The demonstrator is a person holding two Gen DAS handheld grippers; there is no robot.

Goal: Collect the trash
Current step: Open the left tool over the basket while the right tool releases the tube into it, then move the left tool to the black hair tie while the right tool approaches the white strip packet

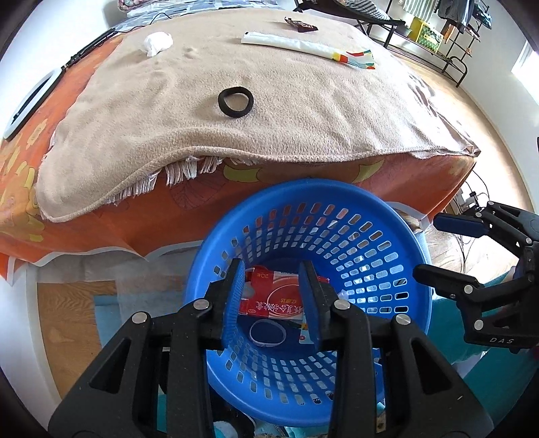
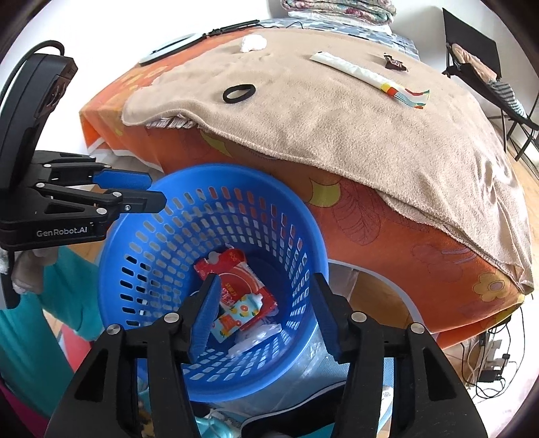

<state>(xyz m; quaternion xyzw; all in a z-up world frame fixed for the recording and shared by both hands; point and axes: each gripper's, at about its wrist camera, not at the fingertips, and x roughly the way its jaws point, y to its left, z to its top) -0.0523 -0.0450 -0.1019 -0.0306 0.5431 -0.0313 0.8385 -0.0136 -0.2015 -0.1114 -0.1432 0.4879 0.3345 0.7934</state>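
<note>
A blue slotted basket [image 1: 380,242] [image 2: 168,215] stands by the bed's near edge. A red packet [image 1: 279,296] [image 2: 235,269] and other wrappers lie in it. My left gripper [image 1: 274,269] is open and empty above the basket; it also shows in the right wrist view [image 2: 148,192]. My right gripper [image 2: 266,283] is open and empty over the basket; it also shows in the left wrist view [image 1: 424,246]. On the beige blanket [image 1: 286,111] [image 2: 337,118] lie a black ring [image 1: 235,101] [image 2: 238,93], a crumpled white tissue [image 1: 157,42] [image 2: 253,42], a long white wrapper [image 1: 303,45] [image 2: 367,75] and a dark wrapper [image 1: 300,24] [image 2: 394,63].
The bed has an orange flowered sheet [image 1: 84,215] [image 2: 387,229]. A white ring light [image 1: 30,104] [image 2: 168,49] lies at its far left. A metal rack [image 1: 434,37] stands beyond the bed. A chair [image 2: 485,67] and floor cables [image 2: 485,367] are at right.
</note>
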